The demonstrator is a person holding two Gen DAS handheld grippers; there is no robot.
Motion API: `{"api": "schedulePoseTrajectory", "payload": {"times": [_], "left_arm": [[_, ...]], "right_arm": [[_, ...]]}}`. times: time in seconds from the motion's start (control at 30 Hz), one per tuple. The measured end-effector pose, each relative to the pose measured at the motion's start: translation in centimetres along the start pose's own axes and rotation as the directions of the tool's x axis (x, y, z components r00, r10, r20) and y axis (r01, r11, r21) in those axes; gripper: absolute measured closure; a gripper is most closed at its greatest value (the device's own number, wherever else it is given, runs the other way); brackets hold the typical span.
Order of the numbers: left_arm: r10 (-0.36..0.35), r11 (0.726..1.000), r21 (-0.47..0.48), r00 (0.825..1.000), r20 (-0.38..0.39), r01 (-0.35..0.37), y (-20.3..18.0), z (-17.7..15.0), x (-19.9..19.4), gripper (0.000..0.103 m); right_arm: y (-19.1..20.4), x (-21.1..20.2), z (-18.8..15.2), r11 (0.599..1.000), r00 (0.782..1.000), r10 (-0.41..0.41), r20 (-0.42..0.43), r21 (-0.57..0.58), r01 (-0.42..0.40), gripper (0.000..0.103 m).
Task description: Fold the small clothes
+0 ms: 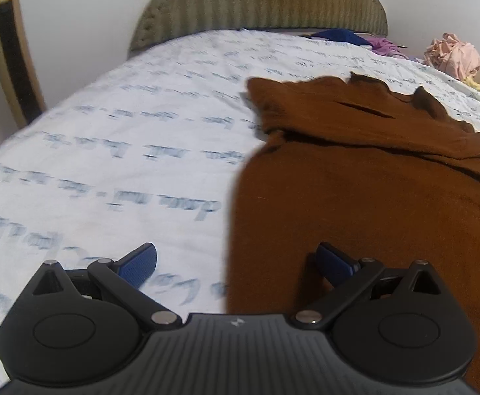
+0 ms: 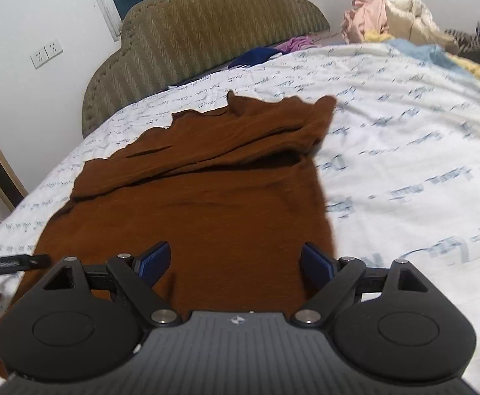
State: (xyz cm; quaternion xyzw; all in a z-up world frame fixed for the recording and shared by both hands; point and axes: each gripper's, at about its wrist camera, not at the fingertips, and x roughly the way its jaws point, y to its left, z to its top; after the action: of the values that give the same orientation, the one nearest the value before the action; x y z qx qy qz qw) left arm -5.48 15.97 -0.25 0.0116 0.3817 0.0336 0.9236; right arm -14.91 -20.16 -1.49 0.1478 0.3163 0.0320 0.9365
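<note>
A brown garment point(image 1: 371, 177) lies flat on the bed, its sleeves folded across its upper part; it also shows in the right wrist view point(image 2: 207, 197). My left gripper point(image 1: 236, 263) is open and empty, low over the garment's left edge, one blue pad over the sheet and the other over the cloth. My right gripper point(image 2: 235, 261) is open and empty, above the garment's near right part. The left gripper's tip point(image 2: 12, 263) shows at the left edge of the right wrist view.
The bed has a white sheet with blue writing point(image 1: 108, 151) and an olive padded headboard point(image 2: 207, 33). Loose clothes are piled at the far right point(image 2: 388, 16), with blue and purple items point(image 1: 355, 38) by the headboard. A gold tower fan point(image 1: 9, 49) stands to the left.
</note>
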Motion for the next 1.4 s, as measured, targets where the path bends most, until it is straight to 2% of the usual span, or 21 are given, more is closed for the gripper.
{"api": "schedulePoseTrajectory", "payload": {"times": [0.07, 0.2, 0.27, 0.37, 0.5, 0.6, 0.67, 0.8, 0.93, 1.07, 1.13, 1.27, 1.4], "left_arm": [[0.031, 1.000, -0.001, 0.999, 0.007, -0.031, 1.0, -0.4, -0.9, 0.000], [-0.012, 0.998, -0.060, 0.999, -0.038, 0.009, 2.0, -1.4, 0.5, 0.000], [-0.014, 0.998, -0.068, 0.999, -0.035, 0.012, 2.1, -1.6, 0.5, 0.000], [-0.030, 0.999, -0.024, 0.999, -0.020, 0.029, 2.0, -1.3, -0.5, 0.000], [-0.031, 0.998, 0.047, 0.999, -0.029, 0.033, 1.6, -1.7, -1.0, 0.000], [-0.053, 0.998, 0.014, 0.998, -0.033, 0.053, 1.7, -2.1, -1.5, 0.000], [-0.080, 0.997, -0.010, 0.996, -0.039, 0.079, 1.5, -2.3, -1.8, 0.000], [-0.084, 0.996, 0.028, 0.996, -0.039, 0.085, 0.2, -2.2, -2.0, 0.000], [-0.059, 0.996, 0.075, 0.997, 0.039, 0.056, -0.7, 0.3, -1.7, 0.000], [-0.031, 0.996, 0.082, 0.999, 0.024, 0.029, -0.6, 2.4, 0.6, 0.000], [-0.027, 0.997, 0.067, 1.000, -0.015, 0.028, -0.4, 2.1, 1.4, 0.000], [-0.053, 0.998, 0.040, 0.998, -0.040, 0.055, -0.1, 0.4, 1.6, 0.000], [-0.047, 0.998, 0.036, 0.998, -0.035, 0.049, -0.3, -0.4, 1.3, 0.000]], "right_arm": [[-0.5, -0.2, -0.1, 1.000, 1.000, -0.014, -0.015, -0.006, 0.014, 0.018], [-1.0, 0.8, -0.8, 0.999, 0.998, -0.035, -0.052, 0.014, 0.036, 0.016], [-0.6, 0.5, -0.9, 1.000, 0.998, -0.023, -0.050, -0.001, 0.023, 0.016], [-0.3, -0.6, -0.9, 1.000, 0.999, -0.009, -0.040, -0.029, 0.007, 0.016], [-1.2, -1.9, -1.3, 1.000, 1.000, -0.003, -0.024, 0.022, 0.003, 0.015], [-1.3, -2.3, -1.7, 0.998, 1.000, 0.010, -0.010, 0.062, -0.010, 0.013], [-0.7, -2.2, -1.9, 0.999, 1.000, 0.005, -0.018, 0.046, -0.005, 0.009], [0.3, -1.3, -1.6, 0.998, 0.999, -0.046, -0.025, -0.034, 0.045, 0.007], [0.4, 0.3, 1.3, 0.991, 0.996, -0.085, 0.029, -0.105, 0.087, 0.008], [-0.9, 3.1, 2.9, 0.977, 0.984, -0.179, -0.003, -0.118, 0.177, 0.008], [-1.3, 3.4, 2.5, 0.975, 0.980, -0.197, -0.027, -0.106, 0.193, 0.009], [-0.4, 2.6, 0.3, 0.960, 0.976, -0.219, -0.019, -0.183, 0.212, 0.008], [-0.1, 1.6, -0.8, 0.969, 0.981, -0.192, -0.038, -0.169, 0.183, 0.006]]}}
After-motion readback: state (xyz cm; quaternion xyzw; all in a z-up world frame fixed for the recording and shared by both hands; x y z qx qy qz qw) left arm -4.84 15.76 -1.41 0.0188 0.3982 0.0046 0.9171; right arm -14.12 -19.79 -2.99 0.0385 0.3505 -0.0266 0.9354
